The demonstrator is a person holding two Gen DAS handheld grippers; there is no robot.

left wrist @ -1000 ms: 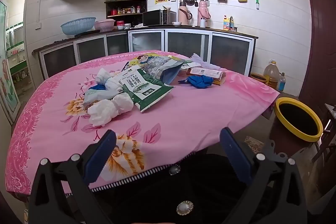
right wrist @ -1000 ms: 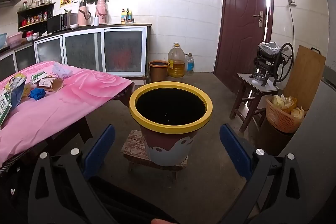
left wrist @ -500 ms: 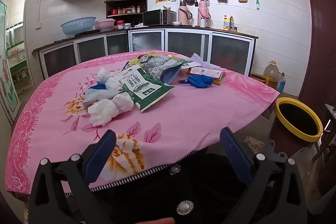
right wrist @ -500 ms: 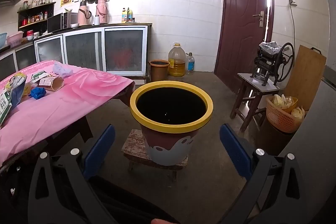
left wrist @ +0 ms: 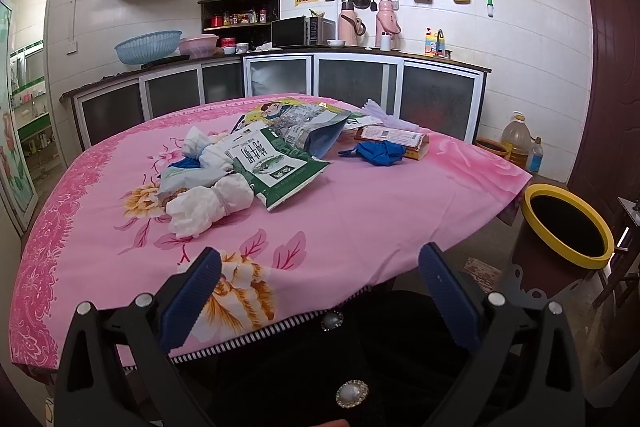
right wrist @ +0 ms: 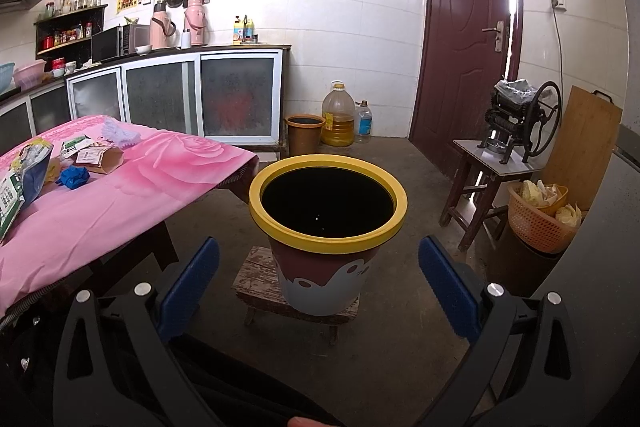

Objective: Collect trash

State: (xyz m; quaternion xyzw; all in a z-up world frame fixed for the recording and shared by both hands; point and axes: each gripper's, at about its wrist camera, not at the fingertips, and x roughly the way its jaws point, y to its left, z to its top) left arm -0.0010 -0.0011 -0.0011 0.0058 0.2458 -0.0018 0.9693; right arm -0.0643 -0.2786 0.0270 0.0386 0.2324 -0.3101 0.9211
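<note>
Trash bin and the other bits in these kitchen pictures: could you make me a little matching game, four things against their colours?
Things:
1. rim of the trash bin
2. tablecloth
3. crumpled glove on the table
4. knotted tissue bundle

Colours:
A. white
B. blue
C. yellow
D. pink

Pairs: 1-C, 2-D, 3-B, 4-A
</note>
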